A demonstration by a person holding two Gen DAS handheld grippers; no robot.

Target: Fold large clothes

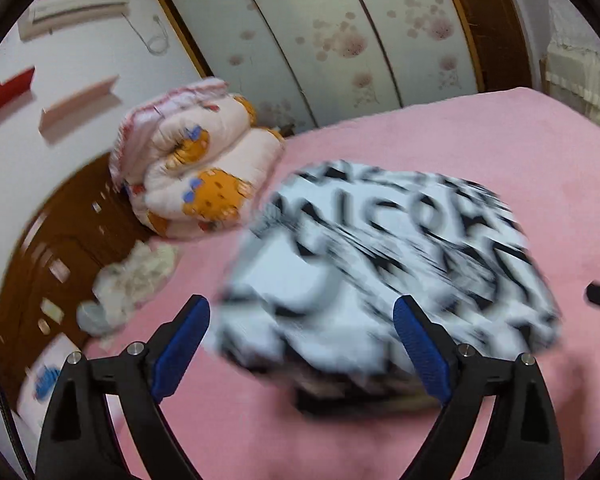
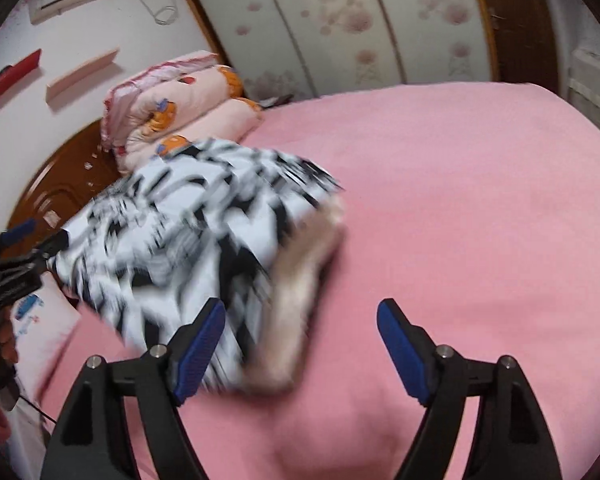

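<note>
Presently, left gripper (image 1: 302, 340) seen spread wide, nothing held; black-and-white printed garment (image 1: 384, 264) bunched on pink bedsheet (image 1: 480, 152) directly ahead of its fingers, heavily motion-blurred. Right gripper (image 2: 301, 342) likewise wide apart, empty; garment (image 2: 188, 240) ahead-left of it, tan lining (image 2: 300, 292) exposed at near edge, left finger overlapping fabric edge. Folded quilt (image 1: 188, 168) noted beyond garment, ahead-left.

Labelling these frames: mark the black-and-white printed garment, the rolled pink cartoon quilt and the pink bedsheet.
black-and-white printed garment (image 1: 400, 248), left wrist view, printed top.
rolled pink cartoon quilt (image 1: 188, 160), left wrist view, rolled end.
pink bedsheet (image 2: 480, 200), right wrist view, bare middle.
</note>
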